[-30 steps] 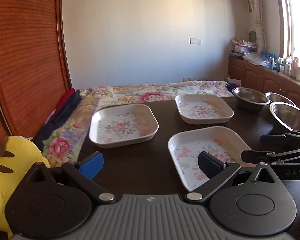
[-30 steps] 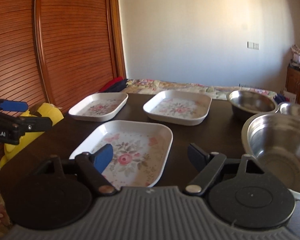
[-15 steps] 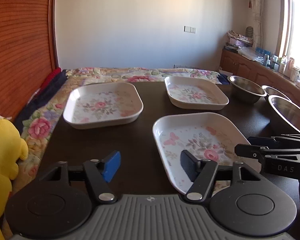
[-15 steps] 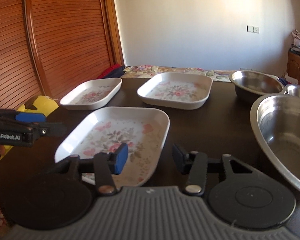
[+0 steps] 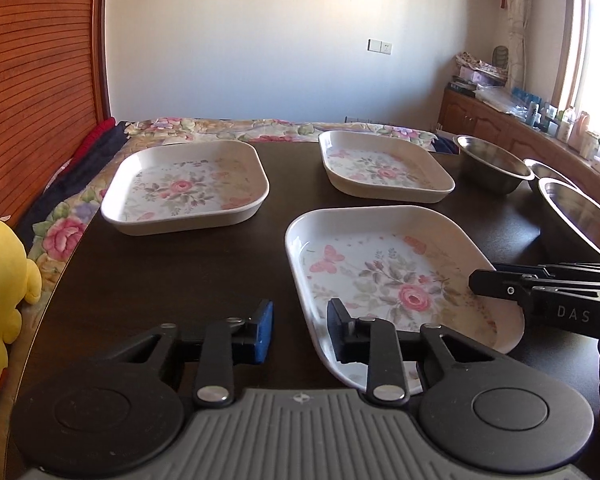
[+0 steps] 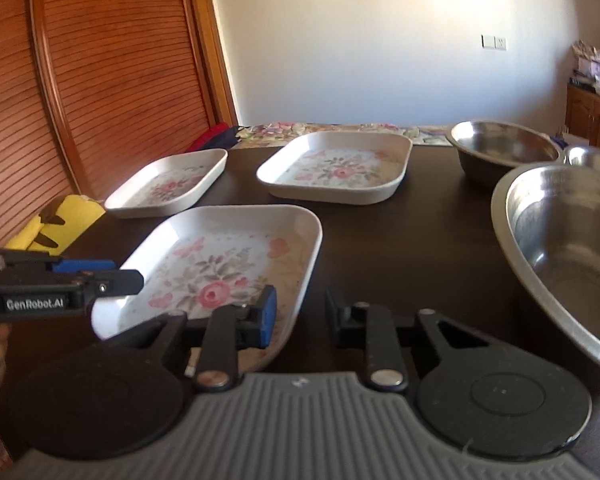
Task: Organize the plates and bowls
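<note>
Both my grippers are closing on the nearest floral plate (image 5: pixel 384 272) on the tabletop (image 5: pixel 172 272): left gripper (image 5: pixel 300 330) straddles its left rim, right gripper (image 6: pixel 300 316) its right. Neither pinches yet; uneven grips could tilt it.

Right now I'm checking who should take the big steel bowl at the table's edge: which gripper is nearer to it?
Right. The right gripper, jaws closing, sits at the near floral plate's bowl-side rim, beside the big steel bowl. The left gripper, also closing, is at that plate's opposite rim.
</note>
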`<state>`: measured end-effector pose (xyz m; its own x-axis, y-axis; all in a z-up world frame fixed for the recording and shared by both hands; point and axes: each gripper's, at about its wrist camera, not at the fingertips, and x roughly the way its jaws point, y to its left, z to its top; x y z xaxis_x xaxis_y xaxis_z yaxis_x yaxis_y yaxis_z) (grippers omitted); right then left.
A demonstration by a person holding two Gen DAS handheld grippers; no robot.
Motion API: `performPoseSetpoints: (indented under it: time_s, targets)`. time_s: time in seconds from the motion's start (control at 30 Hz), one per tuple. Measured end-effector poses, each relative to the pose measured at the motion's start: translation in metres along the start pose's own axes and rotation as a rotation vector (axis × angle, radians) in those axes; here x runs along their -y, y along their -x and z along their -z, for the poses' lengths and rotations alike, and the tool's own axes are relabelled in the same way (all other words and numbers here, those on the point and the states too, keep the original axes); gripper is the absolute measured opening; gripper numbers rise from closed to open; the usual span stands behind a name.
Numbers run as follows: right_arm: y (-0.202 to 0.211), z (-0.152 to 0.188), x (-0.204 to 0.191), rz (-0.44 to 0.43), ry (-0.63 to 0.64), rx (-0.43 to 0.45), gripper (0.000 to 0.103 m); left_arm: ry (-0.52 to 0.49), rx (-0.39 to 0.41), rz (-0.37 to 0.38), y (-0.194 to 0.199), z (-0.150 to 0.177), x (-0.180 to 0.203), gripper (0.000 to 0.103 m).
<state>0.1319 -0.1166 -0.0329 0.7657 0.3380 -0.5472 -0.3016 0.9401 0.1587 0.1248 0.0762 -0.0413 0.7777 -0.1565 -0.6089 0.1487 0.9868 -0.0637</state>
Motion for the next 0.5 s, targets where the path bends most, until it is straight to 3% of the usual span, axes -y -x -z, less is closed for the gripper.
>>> performPoseSetpoints:
  time_s: [0.2,0.37,0.5]
  targets:
    - [-0.0017,0.0000,0.0045,-0.003,-0.020,-0.003,0.022,0.021,0.000,0.006,-0.0037,-0.0010,-0.0009,0.025]
    - [-0.0018,-0.0002,0.0033,-0.002,-0.011,-0.004,0.021,0.009,-0.007,0.026,-0.0011,-0.0013,0.0024,0.012]
    - [-0.0017,-0.0005,0.0050,-0.013,-0.017,-0.005,0.018,0.002,-0.001,0.028,0.0051,0.0007,0.0047,0.012]
